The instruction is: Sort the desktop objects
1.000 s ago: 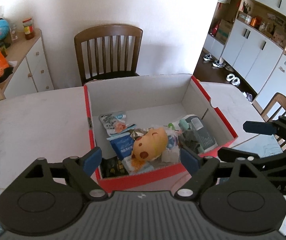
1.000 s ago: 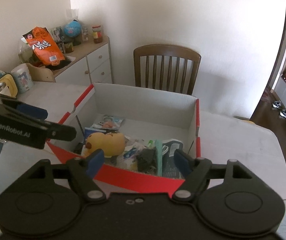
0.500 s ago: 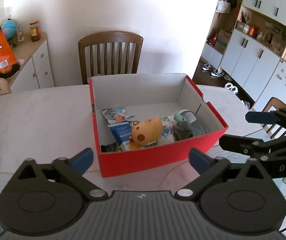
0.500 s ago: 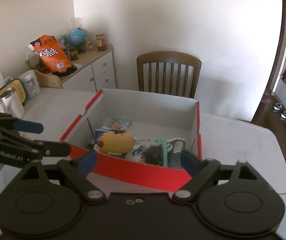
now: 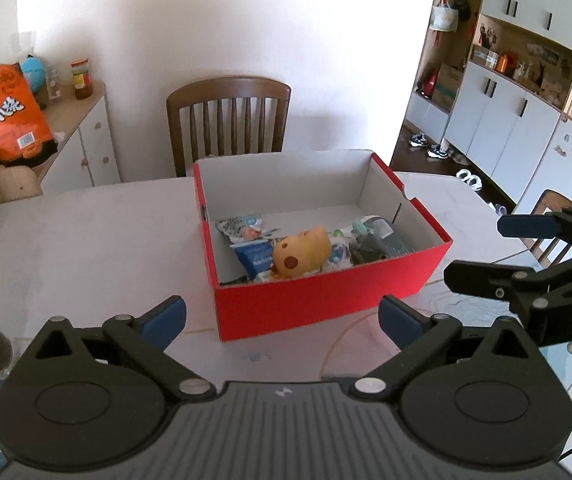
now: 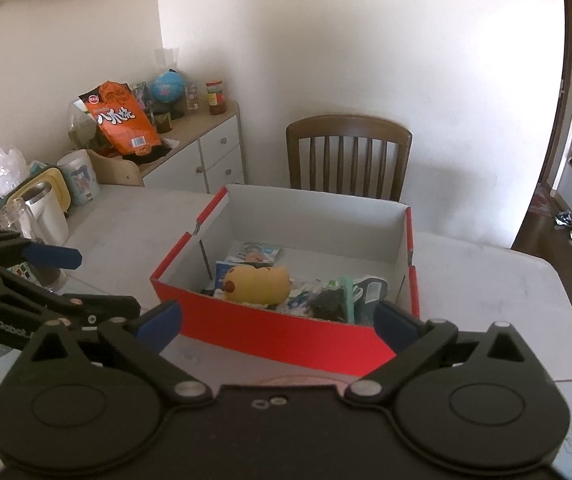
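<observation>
A red cardboard box (image 5: 325, 300) with a white inside stands on the pale table (image 5: 86, 240); it also shows in the right wrist view (image 6: 286, 340). Inside lie a yellow plush toy (image 5: 301, 252), a blue packet (image 5: 254, 260), a white snack packet (image 5: 240, 226) and a dark pouch (image 5: 381, 240). The plush also shows in the right wrist view (image 6: 256, 284). My left gripper (image 5: 282, 322) is open and empty, short of the box's near wall. My right gripper (image 6: 278, 326) is open and empty, also short of the box, and shows at the right of the left view (image 5: 485, 252).
A wooden chair (image 5: 228, 120) stands behind the table. A white sideboard (image 6: 206, 152) at the left holds an orange snack bag (image 6: 122, 120), a globe and jars. A kettle (image 6: 46, 216) and a cup stand at the table's left edge. White cabinets (image 5: 505, 120) line the right.
Both grippers have pulled back and up from the box, so the box looks smaller and farther. Both stay open and empty. The objects in the box have not moved.
</observation>
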A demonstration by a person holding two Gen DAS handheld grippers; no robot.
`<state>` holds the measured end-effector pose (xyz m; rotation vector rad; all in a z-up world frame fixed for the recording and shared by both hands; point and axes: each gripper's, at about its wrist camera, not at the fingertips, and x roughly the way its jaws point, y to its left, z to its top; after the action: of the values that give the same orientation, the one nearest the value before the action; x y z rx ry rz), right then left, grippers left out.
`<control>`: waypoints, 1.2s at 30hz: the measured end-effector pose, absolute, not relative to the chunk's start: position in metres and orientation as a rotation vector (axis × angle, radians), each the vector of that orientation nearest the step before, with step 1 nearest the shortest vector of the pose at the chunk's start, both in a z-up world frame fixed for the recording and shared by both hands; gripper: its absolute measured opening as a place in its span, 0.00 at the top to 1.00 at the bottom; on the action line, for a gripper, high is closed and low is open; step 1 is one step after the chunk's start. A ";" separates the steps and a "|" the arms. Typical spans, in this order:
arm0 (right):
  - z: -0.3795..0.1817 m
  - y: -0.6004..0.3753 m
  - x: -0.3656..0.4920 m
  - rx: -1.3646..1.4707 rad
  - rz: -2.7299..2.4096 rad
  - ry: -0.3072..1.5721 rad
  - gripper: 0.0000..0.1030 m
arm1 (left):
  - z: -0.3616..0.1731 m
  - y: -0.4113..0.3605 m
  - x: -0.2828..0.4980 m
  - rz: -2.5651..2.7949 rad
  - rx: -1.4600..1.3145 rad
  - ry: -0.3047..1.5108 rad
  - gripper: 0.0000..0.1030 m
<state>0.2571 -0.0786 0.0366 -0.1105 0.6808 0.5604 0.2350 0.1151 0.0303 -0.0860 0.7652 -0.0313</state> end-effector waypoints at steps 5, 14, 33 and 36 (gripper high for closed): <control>0.038 -0.079 0.249 -0.105 0.554 0.677 0.00 | 0.032 0.115 0.223 -0.013 -0.082 0.759 0.00; 0.041 -0.079 0.234 -0.096 0.541 0.658 0.00 | 0.036 0.110 0.211 0.029 -0.045 0.738 0.00; 0.027 -0.090 0.217 -0.093 0.502 0.676 0.00 | 0.021 0.099 0.199 0.018 -0.043 0.784 0.00; 0.026 -0.091 0.216 -0.090 0.501 0.679 0.00 | 0.020 0.097 0.198 0.015 -0.042 0.783 0.00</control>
<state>0.2156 -0.0915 0.0259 -0.0900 0.6794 0.5010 0.1976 0.0966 0.0196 -0.0423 0.7830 0.0149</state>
